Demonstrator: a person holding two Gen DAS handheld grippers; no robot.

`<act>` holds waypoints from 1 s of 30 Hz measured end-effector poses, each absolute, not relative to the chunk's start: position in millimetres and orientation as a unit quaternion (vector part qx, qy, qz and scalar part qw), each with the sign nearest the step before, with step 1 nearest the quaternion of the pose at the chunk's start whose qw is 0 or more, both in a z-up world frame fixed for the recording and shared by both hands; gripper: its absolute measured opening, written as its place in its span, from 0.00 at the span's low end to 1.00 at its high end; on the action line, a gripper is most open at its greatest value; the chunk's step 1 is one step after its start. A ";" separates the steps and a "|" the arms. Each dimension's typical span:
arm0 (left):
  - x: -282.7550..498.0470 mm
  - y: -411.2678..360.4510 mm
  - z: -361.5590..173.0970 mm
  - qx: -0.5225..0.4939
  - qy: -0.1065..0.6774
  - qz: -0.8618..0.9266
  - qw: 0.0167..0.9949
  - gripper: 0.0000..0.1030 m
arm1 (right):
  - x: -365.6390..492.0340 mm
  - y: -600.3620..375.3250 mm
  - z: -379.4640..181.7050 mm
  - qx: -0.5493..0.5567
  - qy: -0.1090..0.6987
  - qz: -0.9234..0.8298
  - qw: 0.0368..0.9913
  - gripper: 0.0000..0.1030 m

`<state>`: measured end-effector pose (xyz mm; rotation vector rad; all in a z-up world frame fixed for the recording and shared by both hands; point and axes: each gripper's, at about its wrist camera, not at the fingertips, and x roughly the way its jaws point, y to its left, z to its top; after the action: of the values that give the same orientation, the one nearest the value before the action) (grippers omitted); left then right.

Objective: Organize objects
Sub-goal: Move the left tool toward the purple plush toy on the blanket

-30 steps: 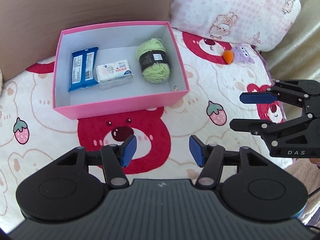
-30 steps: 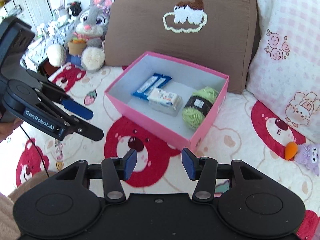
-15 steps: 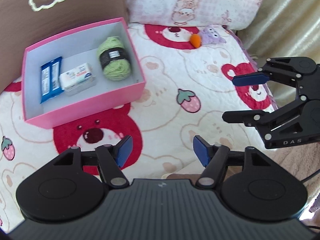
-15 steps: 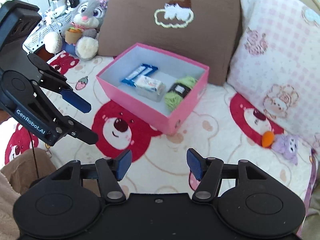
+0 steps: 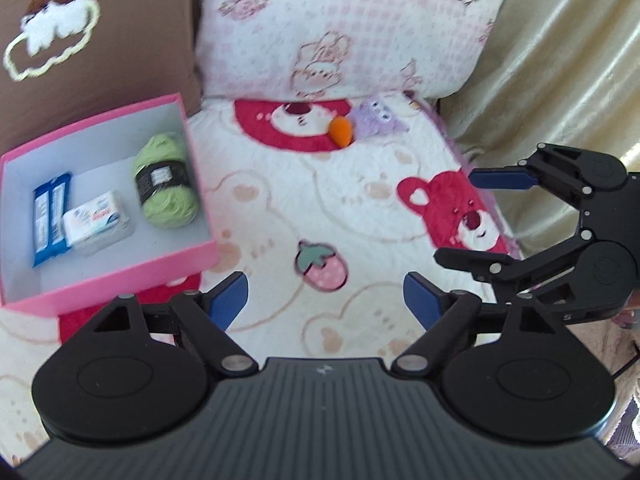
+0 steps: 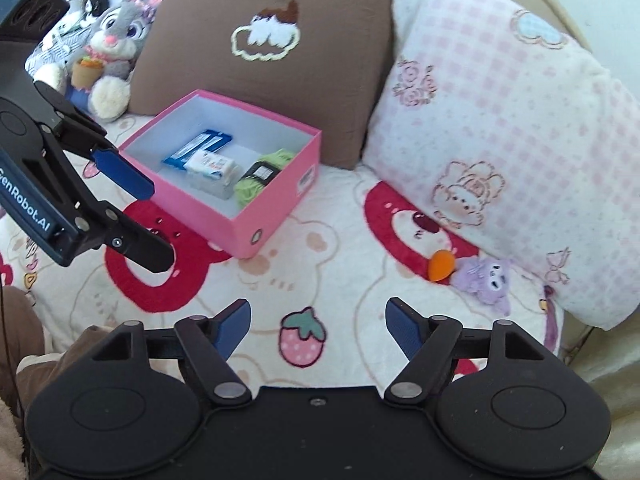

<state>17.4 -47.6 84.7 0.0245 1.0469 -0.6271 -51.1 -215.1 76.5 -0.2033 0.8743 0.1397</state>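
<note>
A pink box [image 5: 120, 276] [image 6: 276, 208] sits on the blanket and holds a green yarn ball [image 5: 166, 184] [image 6: 256, 182], a white wipes pack [image 5: 98, 226] [image 6: 212, 166] and a blue snack bar [image 5: 50, 216] [image 6: 198, 148]. A small purple plush with an orange carrot [image 5: 362, 126] [image 6: 468, 272] lies on the blanket beside the pink pillow. My left gripper [image 5: 326, 300] [image 6: 156, 220] hangs over the blanket right of the box, its jaws opening with nothing between them. My right gripper [image 6: 318, 320] [image 5: 464, 218] is also opening and empty, well short of the plush.
A brown cushion [image 6: 280, 52] stands behind the box. A pink checked pillow [image 6: 500, 140] fills the right. A grey rabbit plush [image 6: 116, 40] sits at the back left. The bear-print blanket [image 5: 340, 216] ends at a beige curtain [image 5: 560, 60] on the right.
Both grippers swung away from the box toward the right part of the blanket, and both spread their jaws wider. The purple plush has come closer in both views.
</note>
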 end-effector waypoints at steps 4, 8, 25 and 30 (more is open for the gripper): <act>31.0 -69.4 82.3 0.007 0.491 -0.297 0.819 0.85 | -46.8 -232.6 73.1 -0.083 0.415 0.037 0.906 0.77; 46.4 -90.4 86.6 0.004 0.474 -0.299 0.828 0.91 | -35.8 -253.2 75.8 -0.066 0.415 0.009 0.907 0.77; 145.4 -141.0 78.2 -0.060 0.470 -0.294 0.830 0.91 | 41.6 -341.3 57.2 0.058 0.417 -0.110 0.900 0.78; 162.7 -156.8 56.3 -0.071 0.474 -0.271 0.835 0.91 | 52.9 -349.4 38.6 0.031 0.392 -0.111 0.913 0.78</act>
<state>162.7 -156.8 56.3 -0.1505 1.0031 -0.5742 52.9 -349.4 38.6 0.0634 0.8065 -0.2279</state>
